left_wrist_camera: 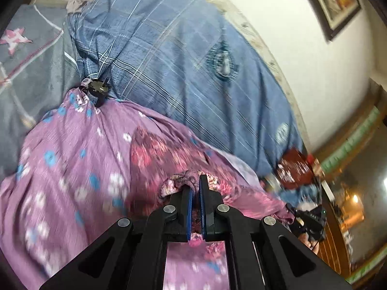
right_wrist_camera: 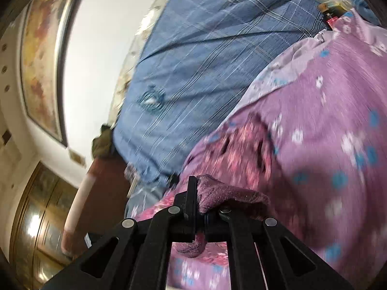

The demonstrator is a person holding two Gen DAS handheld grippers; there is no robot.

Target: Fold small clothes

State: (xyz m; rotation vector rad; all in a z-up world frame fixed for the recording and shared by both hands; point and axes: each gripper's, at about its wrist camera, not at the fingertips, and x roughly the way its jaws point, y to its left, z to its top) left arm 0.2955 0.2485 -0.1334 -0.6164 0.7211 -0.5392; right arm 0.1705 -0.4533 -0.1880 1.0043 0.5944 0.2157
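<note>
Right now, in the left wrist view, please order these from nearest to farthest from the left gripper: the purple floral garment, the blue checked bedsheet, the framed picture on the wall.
1. Purple floral garment: clamped in the left gripper, spreading left.
2. Blue checked bedsheet: beyond the garment, centre.
3. Framed picture: on the wall, top right.

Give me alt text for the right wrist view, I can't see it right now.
The right gripper is shut on a fold of the purple floral garment, which drapes over one of its fingers. Behind lies a blue plaid bedsheet, with a framed picture on the white wall at left.
</note>
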